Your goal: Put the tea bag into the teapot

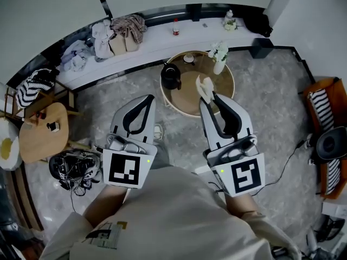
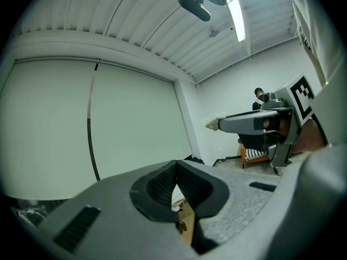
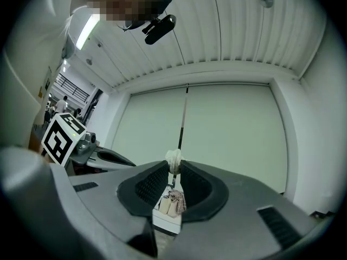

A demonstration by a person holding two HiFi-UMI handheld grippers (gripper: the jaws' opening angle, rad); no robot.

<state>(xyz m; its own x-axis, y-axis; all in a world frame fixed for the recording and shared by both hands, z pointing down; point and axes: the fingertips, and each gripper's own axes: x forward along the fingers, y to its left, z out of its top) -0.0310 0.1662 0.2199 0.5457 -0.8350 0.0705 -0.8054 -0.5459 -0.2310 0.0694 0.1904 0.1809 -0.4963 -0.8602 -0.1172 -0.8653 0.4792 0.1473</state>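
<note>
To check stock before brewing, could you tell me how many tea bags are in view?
1: the tea bag is pinched between the jaws of the right gripper, seen over the round table, right of the teapot. Others may be hidden.

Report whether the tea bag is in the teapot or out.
Out: the right gripper pinches the tea bag, clear of the black teapot on the table.

We read this as a home-style lounge, prob. a sitting rm; low round wooden table (image 1: 186, 95) w/ a teapot (image 1: 171, 76) & a vase of flowers (image 1: 219, 57); orange armchair (image 1: 311, 90) w/ striped cushion (image 1: 323, 106); clothes (image 1: 116, 34) heaped on a long window ledge (image 1: 162, 40); grey marble-look floor (image 1: 263, 88).
</note>
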